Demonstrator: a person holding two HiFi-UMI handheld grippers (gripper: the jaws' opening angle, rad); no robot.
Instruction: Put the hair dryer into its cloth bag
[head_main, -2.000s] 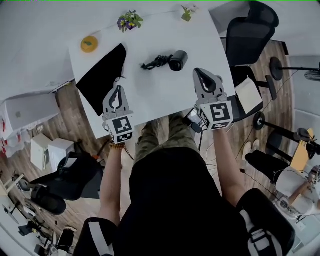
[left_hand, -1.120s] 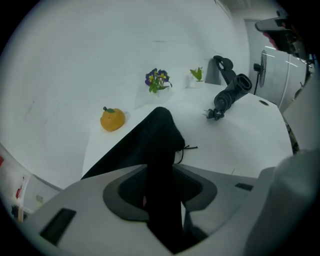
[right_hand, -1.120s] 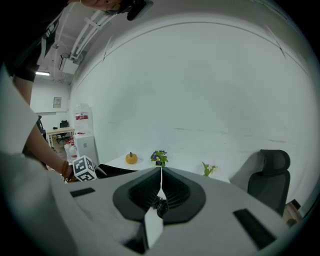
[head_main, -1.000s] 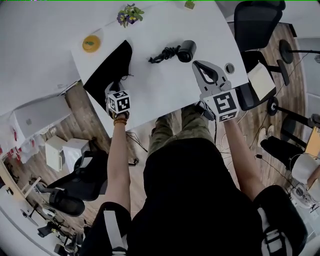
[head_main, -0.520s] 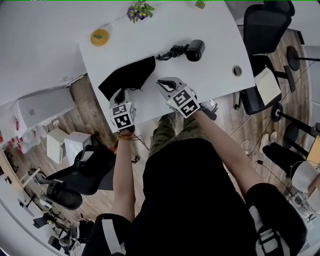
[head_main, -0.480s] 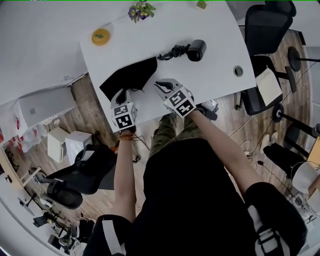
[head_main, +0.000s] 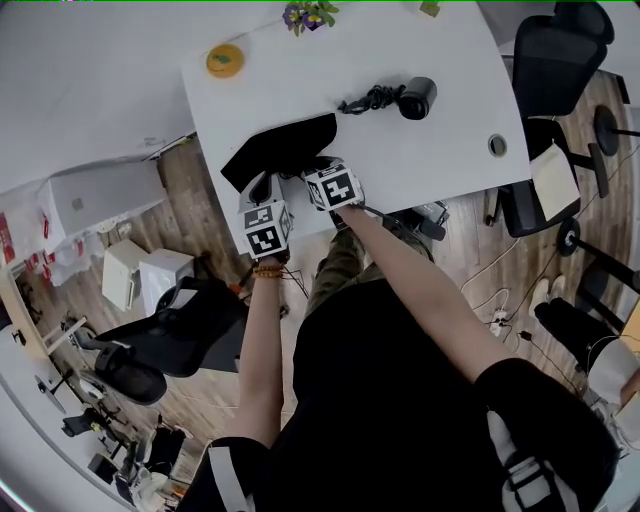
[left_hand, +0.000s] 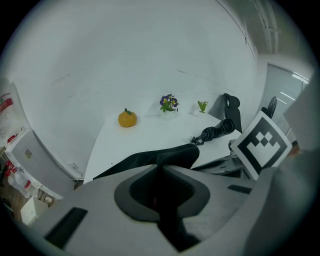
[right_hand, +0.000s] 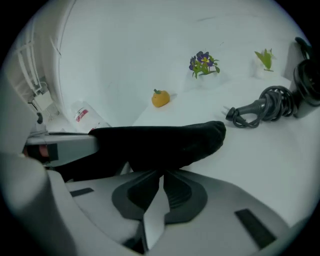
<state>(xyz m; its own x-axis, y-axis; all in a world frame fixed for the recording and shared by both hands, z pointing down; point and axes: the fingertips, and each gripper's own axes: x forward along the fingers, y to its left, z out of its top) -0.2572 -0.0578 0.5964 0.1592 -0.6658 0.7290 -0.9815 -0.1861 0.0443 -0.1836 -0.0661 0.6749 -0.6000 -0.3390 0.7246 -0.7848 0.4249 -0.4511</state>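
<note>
White table (head_main: 450, 150) under both your grippers. Black cloth bag (head_main: 285, 148) straight ahead of both, near edge held up off table. Your left gripper (left_hand: 160, 167): jaws just closed down, clenched on bag's near edge. Your right gripper (right_hand: 162, 172), just beside left: jaws just cracking apart, slim gap, tips at bag's lower edge, nothing in gap. Hair dryer (head_main: 417, 98), cord coiled, lies beyond right gripper, well apart, outside bag.

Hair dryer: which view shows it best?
Head view: the whole hair dryer with its cord lies clear on the table. Left gripper view shows it small and distant; right gripper view shows the cord but crops the body at the edge.
</note>
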